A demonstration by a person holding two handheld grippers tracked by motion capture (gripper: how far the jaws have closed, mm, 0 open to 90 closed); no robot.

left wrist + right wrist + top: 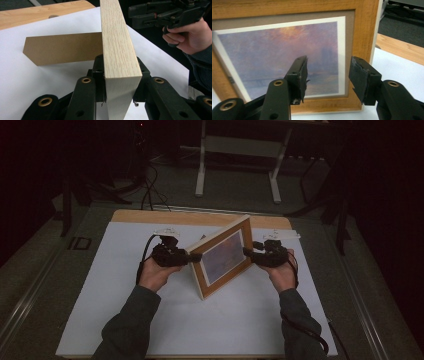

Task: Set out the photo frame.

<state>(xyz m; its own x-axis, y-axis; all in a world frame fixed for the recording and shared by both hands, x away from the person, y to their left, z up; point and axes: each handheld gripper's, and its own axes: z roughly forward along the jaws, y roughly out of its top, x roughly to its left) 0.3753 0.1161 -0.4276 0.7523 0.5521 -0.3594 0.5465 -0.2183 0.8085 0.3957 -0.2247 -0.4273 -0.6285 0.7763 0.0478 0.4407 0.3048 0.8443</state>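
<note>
A wooden picture frame (222, 257) with a purple and orange print (282, 55) stands tilted on the white board, propped by its brown cardboard back leg (62, 48). My left gripper (194, 256) is shut on the frame's left side edge (117, 50), with a pad pressed on each face. My right gripper (248, 251) is at the frame's right side, in front of the print. Its jaws stand open (328, 75) with nothing between them. In the left gripper view, the right gripper (133, 15) and the hand holding it appear at the upper right.
The white board (150, 320) covers the table, with a bare wooden strip (150, 216) along the far edge. Two small white labels (167, 231) (282, 235) lie near the far edge. Beyond the table are a white stand (200, 170) and floor cables (147, 190).
</note>
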